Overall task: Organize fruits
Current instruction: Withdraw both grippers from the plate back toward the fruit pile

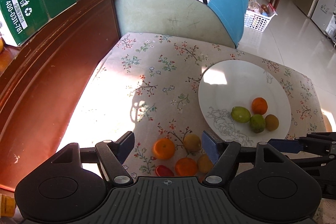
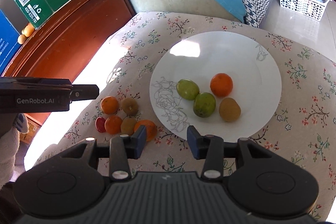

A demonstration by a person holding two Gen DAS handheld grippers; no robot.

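**Four fruits on the plate, six on the cloth**

The white plate (image 2: 216, 56) sits on a flowered cloth (image 2: 304, 98) and holds two green fruits (image 2: 188, 89), an orange (image 2: 221, 85) and a brown fruit (image 2: 229, 109), all near its front edge. Left of the plate, a loose cluster (image 2: 126, 117) of oranges, brown fruits and one red piece lies on the cloth. The left gripper (image 1: 168, 147) hangs over that cluster, fingers released and spread, gripping nothing. The right gripper (image 2: 166, 141) hovers at the plate's near rim, fingers parted and empty.
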